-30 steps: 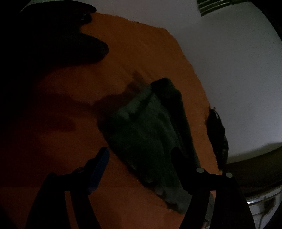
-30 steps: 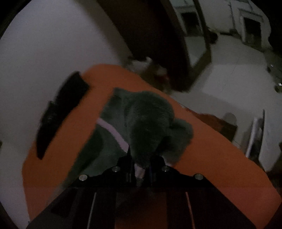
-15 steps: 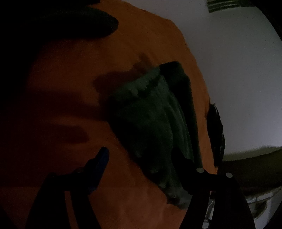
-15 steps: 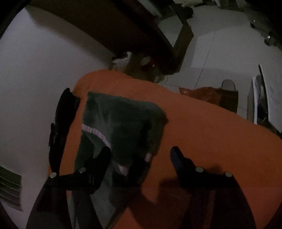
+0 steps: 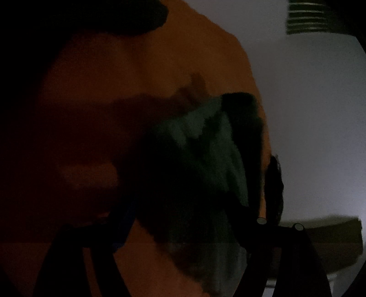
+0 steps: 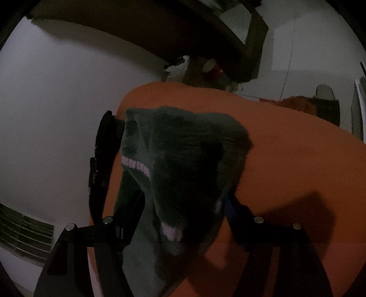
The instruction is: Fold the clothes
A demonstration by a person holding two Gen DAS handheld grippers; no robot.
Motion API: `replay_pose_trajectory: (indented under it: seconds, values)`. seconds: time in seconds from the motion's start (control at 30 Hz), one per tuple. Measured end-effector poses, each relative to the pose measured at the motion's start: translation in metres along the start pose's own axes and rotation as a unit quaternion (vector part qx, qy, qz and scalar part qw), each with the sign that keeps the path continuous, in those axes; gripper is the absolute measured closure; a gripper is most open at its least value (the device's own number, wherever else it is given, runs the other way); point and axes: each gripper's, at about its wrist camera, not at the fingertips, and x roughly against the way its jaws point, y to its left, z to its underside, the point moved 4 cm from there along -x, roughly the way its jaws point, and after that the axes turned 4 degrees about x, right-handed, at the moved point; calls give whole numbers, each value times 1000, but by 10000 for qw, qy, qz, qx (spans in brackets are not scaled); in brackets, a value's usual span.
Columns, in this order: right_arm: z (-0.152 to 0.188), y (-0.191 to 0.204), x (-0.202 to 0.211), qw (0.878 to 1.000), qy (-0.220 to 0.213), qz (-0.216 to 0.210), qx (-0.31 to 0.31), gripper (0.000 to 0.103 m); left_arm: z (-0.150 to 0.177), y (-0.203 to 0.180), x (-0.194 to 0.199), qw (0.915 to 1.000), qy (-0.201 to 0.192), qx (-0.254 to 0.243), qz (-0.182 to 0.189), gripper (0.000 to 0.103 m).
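Note:
A dark green fleece garment [image 6: 183, 155] with a pale pink ribbed trim lies bunched on the orange cloth-covered table [image 6: 286, 141]. My right gripper [image 6: 185, 201] is open, its jaws wide apart on either side of the garment's near fold. In the dim left wrist view the same garment [image 5: 205, 146] lies near the table's right edge. My left gripper [image 5: 180, 212] is open, its fingers straddling the garment's near end; whether they touch it is hard to tell in the dark.
A black strip-like object [image 6: 103, 160] lies at the table's edge beside the garment; it also shows in the left wrist view [image 5: 274, 182]. A dark heap [image 5: 103, 16] sits at the far end. A white wall, a vent [image 6: 25, 235] and dark furniture [image 6: 160, 27] surround the table.
My right gripper was shut on the garment a second ago, then opened and let it drop; it now sits closer over it. My left gripper has moved nearer to the garment.

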Motion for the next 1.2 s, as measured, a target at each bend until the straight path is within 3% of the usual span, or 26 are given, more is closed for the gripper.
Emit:
replay_pose_trajectory:
  seconds: [0.03,0.07,0.1,0.13,0.2,0.23,0.4,0.57,0.73,0.87,0.97,1.07,1.13,1.2]
  values:
    - [-2,3,-5,10000,9,62,34,34,-2,0,-7,9999,-81,116,-24,27]
    - [-4,6,-10,9999,18,124,69,43,-5,0,-12,9996,-177,219,-40,27]
    - [-6,9,-12,9999,-47,127,71,63,-6,-2,-13,9991,-328,269,-26,28]
    - [-7,14,-14,9997,-51,190,118,78,-8,-4,-14,9984,-463,323,-28,42]
    - [-8,24,-12,9982,-146,483,322,82,-10,-5,-12,9972,-572,455,-145,62]
    - [-8,29,-9,9970,-207,615,419,84,-11,-6,-9,9973,-533,501,-69,68]
    - [-10,67,44,9957,-478,580,538,86,-9,-17,31,9980,-177,275,544,74]
    - [14,64,150,9970,-667,106,376,86,-13,-32,98,9942,-152,-35,1065,75]
    - [60,11,220,9980,-485,322,228,86,-6,-12,135,9915,76,-928,910,75]
    - [107,-69,239,9969,-62,720,-310,86,-2,58,130,9945,499,-604,691,75]
    - [131,-112,255,9952,-44,602,-774,86,7,93,134,9955,536,-339,705,75]
    - [139,-116,276,9951,-177,398,-890,86,13,99,135,9935,520,-132,1006,75]
    - [141,-112,288,9955,-320,201,-875,86,13,98,127,9939,539,-234,935,74]
    - [142,-121,285,9945,-212,234,-1003,86,12,107,117,9939,664,12,876,74]
